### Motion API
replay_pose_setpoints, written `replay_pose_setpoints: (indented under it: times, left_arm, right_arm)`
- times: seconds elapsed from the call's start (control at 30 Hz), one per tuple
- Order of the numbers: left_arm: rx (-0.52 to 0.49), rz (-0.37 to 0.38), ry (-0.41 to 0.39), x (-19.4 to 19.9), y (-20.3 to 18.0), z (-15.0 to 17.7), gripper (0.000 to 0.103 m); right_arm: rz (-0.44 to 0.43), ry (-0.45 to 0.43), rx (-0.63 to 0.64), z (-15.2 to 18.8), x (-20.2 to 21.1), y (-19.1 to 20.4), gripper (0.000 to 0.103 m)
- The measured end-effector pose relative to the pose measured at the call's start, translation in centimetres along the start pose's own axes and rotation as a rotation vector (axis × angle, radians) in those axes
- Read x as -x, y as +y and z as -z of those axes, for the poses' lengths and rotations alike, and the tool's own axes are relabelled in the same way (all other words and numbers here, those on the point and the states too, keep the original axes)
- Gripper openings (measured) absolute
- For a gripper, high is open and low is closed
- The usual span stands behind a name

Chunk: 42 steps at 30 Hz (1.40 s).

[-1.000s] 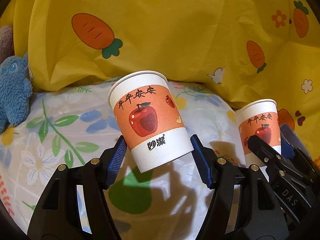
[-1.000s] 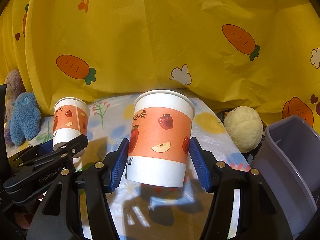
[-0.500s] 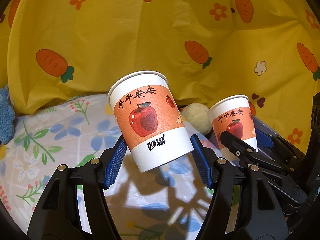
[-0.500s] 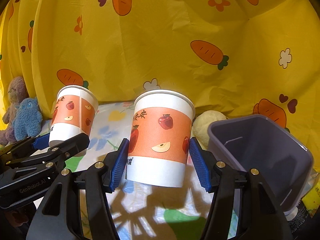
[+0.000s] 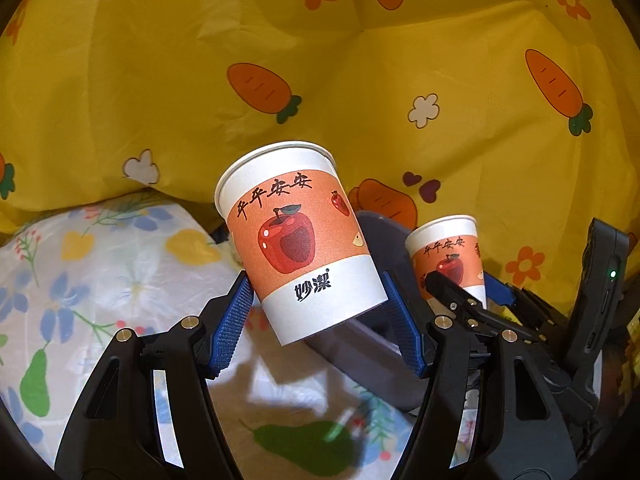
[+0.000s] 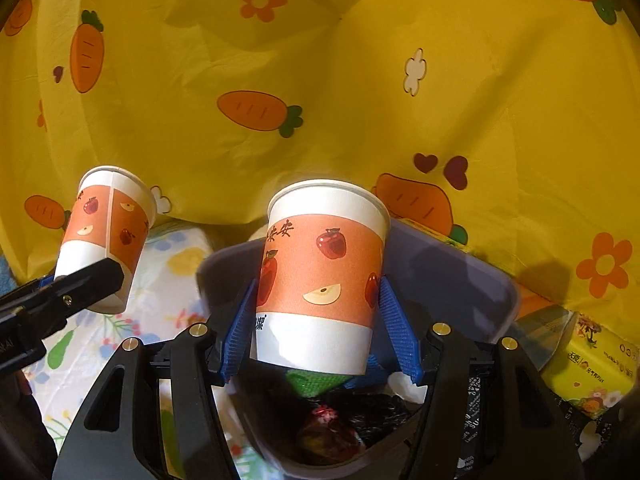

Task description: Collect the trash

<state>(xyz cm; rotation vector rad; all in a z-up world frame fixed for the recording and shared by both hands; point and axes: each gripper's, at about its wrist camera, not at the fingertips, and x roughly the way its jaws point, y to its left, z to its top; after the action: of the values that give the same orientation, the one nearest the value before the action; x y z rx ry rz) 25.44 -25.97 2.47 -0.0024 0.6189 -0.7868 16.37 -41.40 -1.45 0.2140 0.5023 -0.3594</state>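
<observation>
- We hold one paper cup (image 5: 304, 240) in our left gripper (image 5: 316, 320); its blue pads (image 5: 232, 324) press on the white lower band from both sides, and the cup leans with its rim tipped to the left.
- In the left wrist view this cup hangs above the flowered sheet (image 5: 100, 264), with the grey edge of the bin (image 5: 384, 232) showing just behind and to its right.
- Our right gripper (image 6: 316, 332) pinches a second paper cup (image 6: 324, 272) the same way, blue pads (image 6: 396, 332) tight against its sides near the base, and the cup stands nearly upright.
- From the right wrist view this second cup sits directly over the open mouth of the grey trash bin (image 6: 472, 280), clear of the contents below it.
- Inside the bin we see a crumpled black bag (image 6: 376, 412), something green (image 6: 316, 384) and a reddish scrap (image 6: 324, 416); we cannot make out what they are.
- Each camera catches the other cup too: the left one appears at the far left of the right wrist view, above the sheet and outside the bin.
- A yellow curtain with carrots (image 6: 320, 80) fills the background of both views.
- A yellow tissue pack (image 6: 592, 372) lies just beside the bin on its right.
</observation>
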Motion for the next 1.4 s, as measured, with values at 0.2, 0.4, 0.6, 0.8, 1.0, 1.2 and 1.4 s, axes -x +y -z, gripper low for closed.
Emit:
replay_pose_setpoints:
  times: [0.2, 0.4, 0.6, 0.8, 1.0, 1.2, 1.4]
  left_arm:
    - [0.049, 0.124, 0.092, -4.8, -1.6, -0.1, 0.065]
    - [0.119, 0.204, 0.163, -7.0, -1.1, 0.4, 0.073]
    - [0.116, 0.133, 0.093, -4.8, 0.0, 0.5, 0.087]
    - [-0.008, -0.154, -0.019, -0.1, 0.4, 1.7, 0.092]
    - [-0.013, -0.326, -0.102, 5.7, 1.7, 3.9, 0.097]
    - [0.029, -0.443, -0.135, 10.7, 2.9, 6.5, 0.097]
    - [0.074, -0.491, -0.140, 14.7, 3.9, 9.3, 0.097]
  right_arm:
    - [0.026, 0.043, 0.012, 1.3, -1.7, -1.2, 0.062]
    - [0.032, 0.060, 0.028, 2.0, -2.3, -1.8, 0.072]
    - [0.057, 0.035, 0.043, 2.2, -1.7, -1.9, 0.085]
    - [0.041, -0.026, 0.067, 2.3, 0.9, -0.4, 0.094]
    - [0.014, -0.067, 0.080, 2.7, 3.2, 1.6, 0.097]
    - [-0.015, -0.065, 0.113, 3.9, 5.5, 4.4, 0.097]
    - [-0.039, -0.074, 0.125, 5.7, 8.7, 7.0, 0.097]
